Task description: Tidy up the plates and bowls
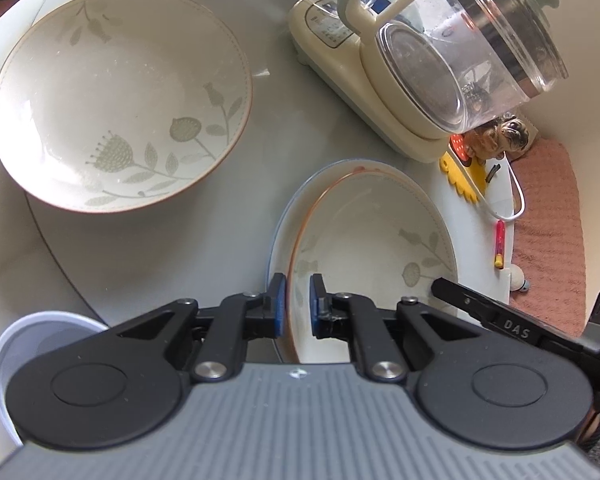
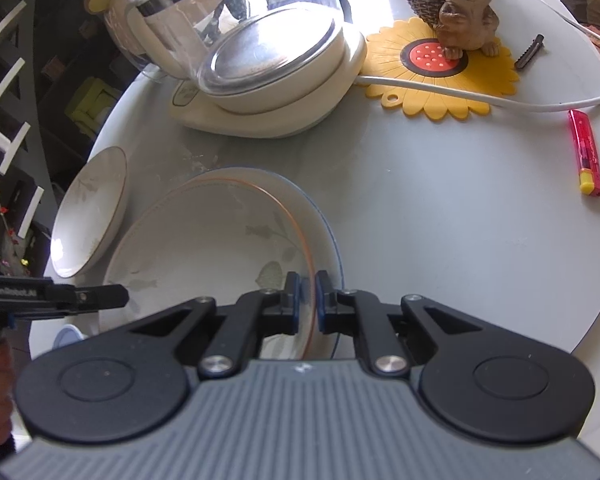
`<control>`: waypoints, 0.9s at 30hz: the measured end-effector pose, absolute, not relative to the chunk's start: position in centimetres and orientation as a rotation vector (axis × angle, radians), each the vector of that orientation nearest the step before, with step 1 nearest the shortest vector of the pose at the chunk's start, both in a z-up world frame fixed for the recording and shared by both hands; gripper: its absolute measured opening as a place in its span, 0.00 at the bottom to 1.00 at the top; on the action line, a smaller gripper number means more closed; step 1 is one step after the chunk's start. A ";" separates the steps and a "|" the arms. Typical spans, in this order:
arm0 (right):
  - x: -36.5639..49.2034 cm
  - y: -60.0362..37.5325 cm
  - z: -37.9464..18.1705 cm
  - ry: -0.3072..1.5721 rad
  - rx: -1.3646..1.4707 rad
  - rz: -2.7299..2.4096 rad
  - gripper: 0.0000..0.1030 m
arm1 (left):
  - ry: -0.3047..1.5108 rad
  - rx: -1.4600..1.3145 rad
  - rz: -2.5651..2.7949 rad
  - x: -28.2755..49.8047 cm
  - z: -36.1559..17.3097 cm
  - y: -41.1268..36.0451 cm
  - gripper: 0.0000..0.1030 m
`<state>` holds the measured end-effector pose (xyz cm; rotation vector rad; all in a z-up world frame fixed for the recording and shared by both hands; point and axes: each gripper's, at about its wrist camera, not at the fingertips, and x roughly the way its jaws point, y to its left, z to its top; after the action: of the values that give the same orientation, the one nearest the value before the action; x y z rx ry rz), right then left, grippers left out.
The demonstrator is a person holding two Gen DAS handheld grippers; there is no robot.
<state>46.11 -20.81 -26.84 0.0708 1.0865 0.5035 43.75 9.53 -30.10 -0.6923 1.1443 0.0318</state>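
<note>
I have the floral bowl (image 1: pixel 372 240) pinched from both sides: my left gripper (image 1: pixel 298 304) has its blue pads clamped on the rim nearest that camera, and my right gripper (image 2: pixel 307 300) has its jaws pressed onto the opposite rim, the orange-edged lip running straight up between the pads. I judge two grips on facing sides keep a wide, shallow bowl level for a lift, since one pinch alone would let it tip. The bowl sits nested on a blue-rimmed plate (image 2: pixel 332 236), which peeks out just beyond its edge, so the stack seems already begun here, toward the table's near edge. A second floral bowl (image 1: pixel 120 100) stands alone and apart, toward the table's left edge, likely the next piece to join.

Further back, near the table's far edge, a glass kettle (image 1: pixel 460 52) rests on its cream base (image 2: pixel 260 112), its white cord (image 2: pixel 460 100) trailing across a yellow sunflower mat (image 2: pixel 440 76) that carries a dog figurine (image 2: pixel 466 4). A red lighter (image 2: pixel 586 152) lies toward the right edge. The table (image 2: pixel 440 220) is round, pale grey and glossy; pink carpet (image 1: pixel 548 240) shows below it, and dark shelving (image 2: pixel 28 80) stands behind
</note>
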 end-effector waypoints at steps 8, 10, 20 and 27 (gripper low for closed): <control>45.6 -20.2 -26.6 1.045 0.008 0.511 0.12 | 1.168 -0.741 0.036 42.2 -29.5 10.2 0.13; 45.5 -20.2 -26.5 1.036 -0.001 0.506 0.12 | 1.167 -0.767 0.024 41.7 -29.3 10.4 0.13; 44.9 -20.5 -26.1 1.009 0.027 0.463 0.11 | 1.118 -0.684 0.004 39.3 -26.1 8.1 0.13; 43.7 -21.4 -23.1 0.931 0.045 0.457 0.11 | 1.057 -0.601 0.036 37.8 -22.5 6.3 0.13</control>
<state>43.66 -21.44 -23.11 0.0453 0.9314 0.4573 37.80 6.27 -22.49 -0.6008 1.0570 0.0361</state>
